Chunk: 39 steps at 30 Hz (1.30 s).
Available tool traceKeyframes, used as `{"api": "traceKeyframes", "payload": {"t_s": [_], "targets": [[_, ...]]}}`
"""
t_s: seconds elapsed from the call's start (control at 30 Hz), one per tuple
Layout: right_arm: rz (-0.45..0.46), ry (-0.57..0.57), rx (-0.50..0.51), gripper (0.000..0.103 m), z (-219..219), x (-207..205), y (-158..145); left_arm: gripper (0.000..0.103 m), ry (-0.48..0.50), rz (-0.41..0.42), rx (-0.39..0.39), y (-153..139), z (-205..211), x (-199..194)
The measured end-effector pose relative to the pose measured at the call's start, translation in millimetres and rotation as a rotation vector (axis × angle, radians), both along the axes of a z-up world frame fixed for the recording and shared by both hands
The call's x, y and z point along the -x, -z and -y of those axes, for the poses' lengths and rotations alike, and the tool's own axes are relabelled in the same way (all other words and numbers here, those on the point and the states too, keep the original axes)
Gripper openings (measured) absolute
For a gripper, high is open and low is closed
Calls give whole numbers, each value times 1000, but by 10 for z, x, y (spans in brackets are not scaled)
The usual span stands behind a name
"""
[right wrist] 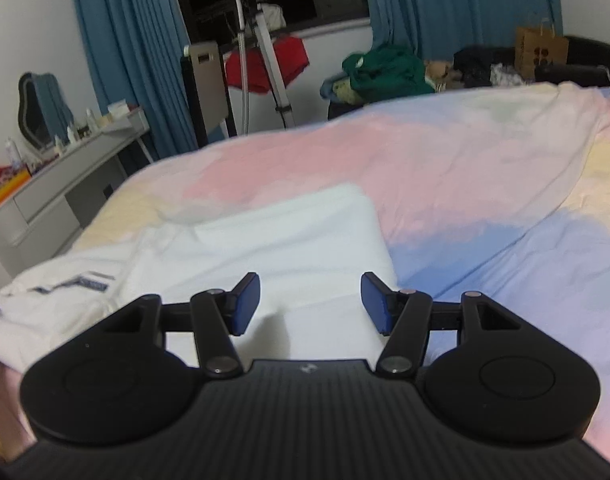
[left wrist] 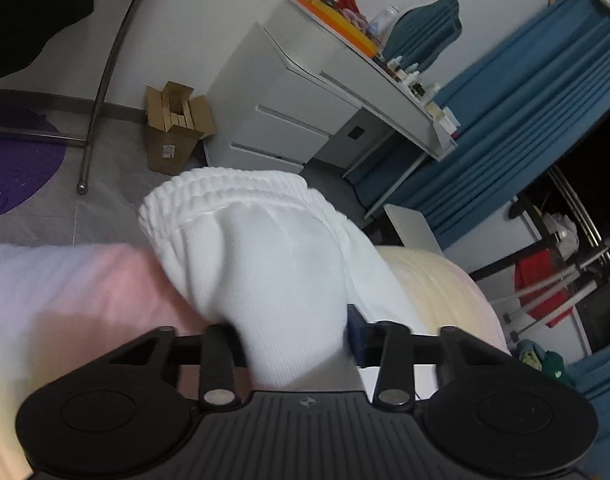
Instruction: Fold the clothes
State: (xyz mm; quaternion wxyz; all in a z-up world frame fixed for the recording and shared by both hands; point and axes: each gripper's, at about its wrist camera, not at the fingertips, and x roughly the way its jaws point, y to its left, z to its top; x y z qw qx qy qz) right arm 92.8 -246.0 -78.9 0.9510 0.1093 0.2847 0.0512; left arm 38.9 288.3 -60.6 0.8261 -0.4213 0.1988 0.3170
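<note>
My left gripper point(left wrist: 295, 338) is shut on a white garment point(left wrist: 261, 256) with a ribbed elastic waistband point(left wrist: 225, 192). It holds the bunched cloth up above the pastel bedspread point(left wrist: 77, 280). The cloth hides most of both pads. In the right wrist view the white garment point(right wrist: 273, 236) lies partly folded on the bedspread point(right wrist: 485, 184), with a blue-printed label point(right wrist: 87, 282) at the left. My right gripper point(right wrist: 310, 304) is open and empty, just above the garment's near fold.
A grey dresser point(left wrist: 305, 92) with bottles and a mirror stands beside the bed, with a cardboard box point(left wrist: 173, 128) on the floor. Blue curtains point(right wrist: 129, 52), a drying rack with a red cloth point(right wrist: 269, 60) and a pile of green clothes point(right wrist: 385, 72) lie beyond the bed.
</note>
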Motion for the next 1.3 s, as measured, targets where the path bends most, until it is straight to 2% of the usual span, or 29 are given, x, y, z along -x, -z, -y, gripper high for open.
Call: {"api": "traceKeyframes", "payload": {"t_s": [0.03, 0.07, 0.13, 0.23, 0.3, 0.37, 0.53, 0.6, 0.7, 0.83, 1.0, 1.2, 1.3], "targets": [[-9, -5, 8, 58, -10, -13, 29, 32, -3, -3, -10, -16, -18, -10], [-18, -10, 15, 58, -19, -26, 58, 30, 6, -22, -58, -76, 35, -34], [-36, -20, 31, 58, -38, -51, 115, 23, 33, -43, -184, -222, 175, -107], [-63, -35, 54, 59, -67, -89, 202, 21, 72, -42, -367, -481, 449, -175], [-78, -42, 60, 59, -73, -108, 243, 20, 92, -24, -469, -680, 773, -236], [-78, -26, -8, 58, 28, -89, 196, 19, 132, 8, -568, -812, 1131, -277], [-57, 81, -268, 58, 505, 88, 37, 17, 232, 93, -813, -1136, 2029, -377], [-44, 133, -355, 59, 709, 177, -16, 17, 265, 142, -858, -1236, 2443, -416], [-28, 191, -412, 60, 941, 254, -31, 16, 323, 213, -922, -1321, 3065, -472], [-15, 258, -473, 60, 1190, 297, -2, 15, 411, 264, -995, -1234, 4010, -486], [1, 341, -550, 60, 1501, 352, 34, 16, 592, 256, -1096, -788, 5030, -534], [2, 373, -608, 60, 1680, 326, 117, 18, 879, 85, -1210, 180, 5742, -661], [6, 346, -663, 60, 1716, 301, 162, 21, 955, 28, -1257, 352, 5905, -619]]}}
